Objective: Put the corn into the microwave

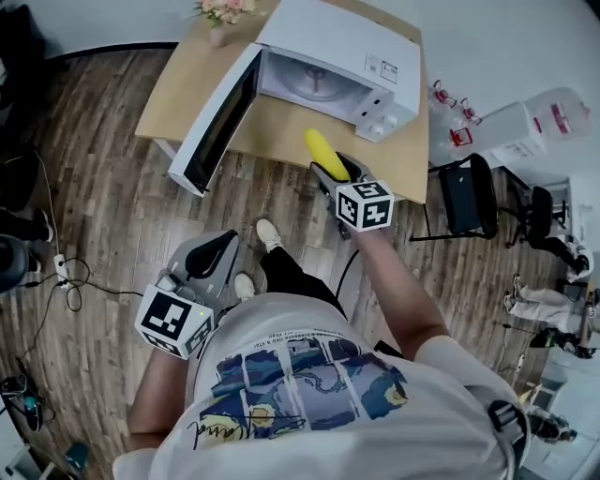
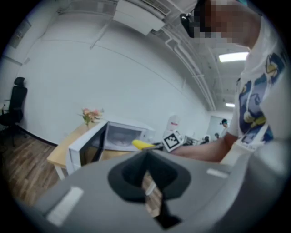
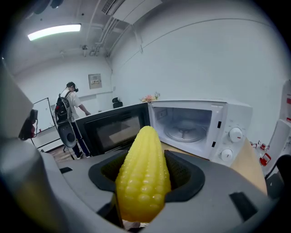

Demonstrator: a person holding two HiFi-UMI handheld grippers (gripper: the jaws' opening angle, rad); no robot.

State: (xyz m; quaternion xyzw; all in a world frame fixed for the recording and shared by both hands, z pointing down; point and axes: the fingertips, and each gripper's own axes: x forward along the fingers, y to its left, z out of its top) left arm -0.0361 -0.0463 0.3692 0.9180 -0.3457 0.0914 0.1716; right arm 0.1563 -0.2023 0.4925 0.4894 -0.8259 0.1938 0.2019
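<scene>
A yellow corn cob [image 1: 323, 152] sticks out of my right gripper [image 1: 332, 169], which is shut on it, over the table's near edge in front of the microwave. In the right gripper view the corn [image 3: 143, 177] fills the jaws and points at the open white microwave [image 3: 227, 119], whose glass turntable [image 3: 184, 132] is bare. The microwave [image 1: 342, 42] stands on a wooden table [image 1: 187, 75] with its door [image 1: 217, 122] swung wide to the left. My left gripper [image 1: 218, 246] hangs low over the floor, jaws together and holding nothing. The left gripper view also shows the corn [image 2: 142, 144].
A vase of pink flowers [image 1: 225, 11] stands at the table's far corner. A black chair [image 1: 464, 192] and white containers [image 1: 553, 112] are to the right of the table. Cables [image 1: 56, 272] lie on the wood floor at left. A person [image 3: 68, 107] stands far behind.
</scene>
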